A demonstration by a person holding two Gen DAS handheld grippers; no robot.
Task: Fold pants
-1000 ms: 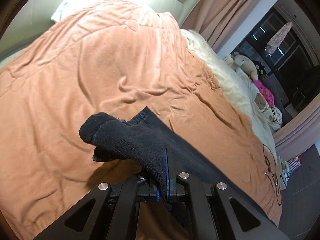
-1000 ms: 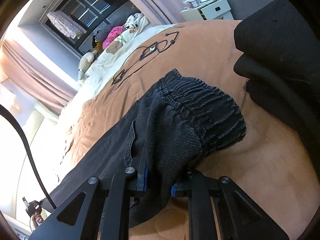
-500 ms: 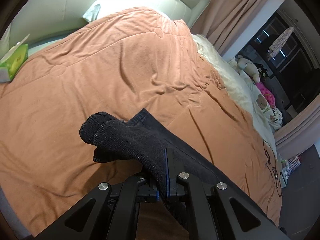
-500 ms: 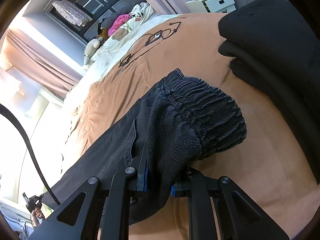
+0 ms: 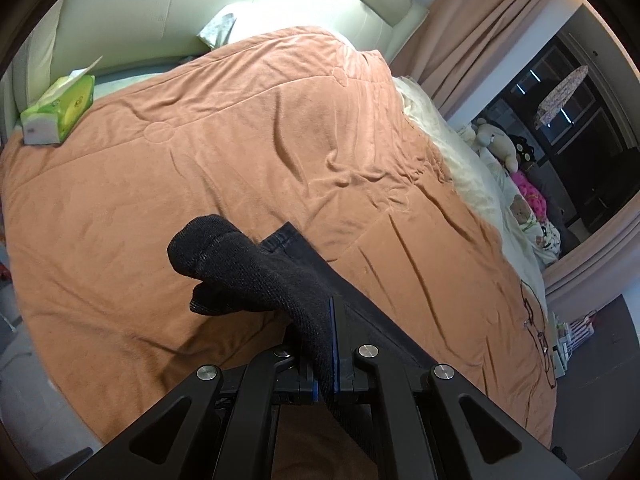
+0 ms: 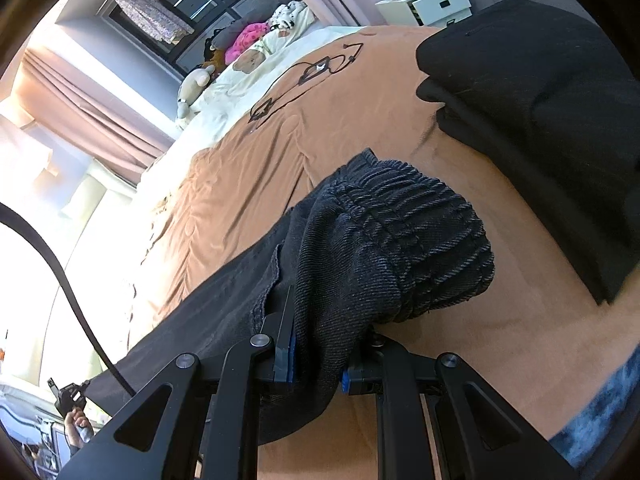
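A pair of dark denim pants is stretched between my two grippers above an orange bedspread (image 5: 260,152). My left gripper (image 5: 332,344) is shut on the leg end of the pants (image 5: 248,268), whose fleecy black lining folds over the fingers. My right gripper (image 6: 316,360) is shut on the elastic waistband (image 6: 400,240), which bunches over the fingers. The leg fabric (image 6: 208,320) runs away to the lower left towards the other hand.
A stack of folded black clothes (image 6: 540,120) lies on the bed to the right of the waistband. A green tissue box (image 5: 60,110) sits near the headboard. Plush toys (image 5: 504,144) and a cream blanket lie along the far side. A white nightstand (image 6: 428,4) stands beyond the bed.
Both grippers have lifted and pulled back with the pants still held. The left view now shows the headboard and tissue box. The folded black stack sits farther away in the right view.
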